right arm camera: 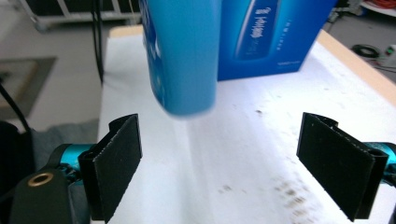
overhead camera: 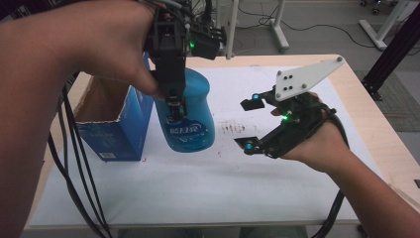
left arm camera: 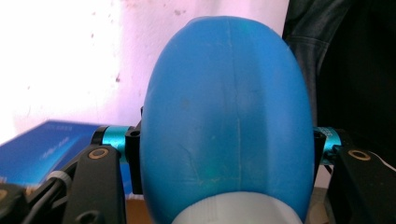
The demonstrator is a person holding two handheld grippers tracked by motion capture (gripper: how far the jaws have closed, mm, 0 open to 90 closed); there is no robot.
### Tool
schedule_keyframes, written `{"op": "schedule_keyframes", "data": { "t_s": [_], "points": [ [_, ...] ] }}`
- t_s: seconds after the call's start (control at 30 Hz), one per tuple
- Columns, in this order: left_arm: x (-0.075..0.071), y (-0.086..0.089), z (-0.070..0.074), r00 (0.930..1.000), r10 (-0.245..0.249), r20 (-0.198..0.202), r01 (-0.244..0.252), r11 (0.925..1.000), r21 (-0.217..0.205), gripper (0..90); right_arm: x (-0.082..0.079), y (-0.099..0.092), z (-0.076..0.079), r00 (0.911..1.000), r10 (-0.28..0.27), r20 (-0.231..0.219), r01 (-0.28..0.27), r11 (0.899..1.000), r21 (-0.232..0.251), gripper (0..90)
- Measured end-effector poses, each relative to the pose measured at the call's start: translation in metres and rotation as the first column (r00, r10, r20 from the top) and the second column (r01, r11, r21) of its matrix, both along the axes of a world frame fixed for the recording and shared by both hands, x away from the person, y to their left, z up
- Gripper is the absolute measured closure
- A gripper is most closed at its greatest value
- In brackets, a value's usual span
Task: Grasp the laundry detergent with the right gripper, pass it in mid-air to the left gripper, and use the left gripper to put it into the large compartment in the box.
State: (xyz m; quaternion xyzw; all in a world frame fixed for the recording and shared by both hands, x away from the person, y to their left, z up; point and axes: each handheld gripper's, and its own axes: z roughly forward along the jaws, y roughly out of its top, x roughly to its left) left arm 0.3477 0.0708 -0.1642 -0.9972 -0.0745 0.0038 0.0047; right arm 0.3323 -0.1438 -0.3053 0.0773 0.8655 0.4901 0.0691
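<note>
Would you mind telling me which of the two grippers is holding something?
The left gripper: its jaws clamp the blue plastic bottle above the white mat, while the right gripper is open and empty.

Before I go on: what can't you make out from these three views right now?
- Bottle cap: high view, the left gripper and hand cover its top; left gripper view cuts it off at the bottom edge.
- Bottle label: small print in the high view, blurred in the right gripper view.
- Box inside: high view, the forearm hides part of the opening.
- Whether the bottle base touches the sheet: not clear; the right gripper view is blurred there.
</note>
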Motion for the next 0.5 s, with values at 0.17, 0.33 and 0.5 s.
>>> {"op": "schedule_keyframes", "data": {
  "t_s": [0.17, 0.33, 0.5],
  "points": [
    [0.004, 0.011, 0.016, 0.9977, 0.068, -0.012, -0.067, 0.9976, 0.016, 39.7, 0.004, -0.006, 0.014, 0.9997, -0.004, 0.025, 0.006, 0.996, -0.089, 11.2],
    [0.010, 0.023, 0.031, 0.9922, 0.124, -0.007, -0.124, 0.9921, 0.020, 39.7, 0.010, -0.010, 0.028, 0.9995, -0.002, 0.031, 0.008, 0.980, -0.200, 3.9],
    [0.016, 0.042, 0.046, 0.9803, 0.197, -0.017, -0.196, 0.9805, 0.008, 39.7, 0.015, -0.012, 0.041, 0.9995, 0.020, 0.026, -0.010, 0.946, -0.323, 0.9]
  ]
}}
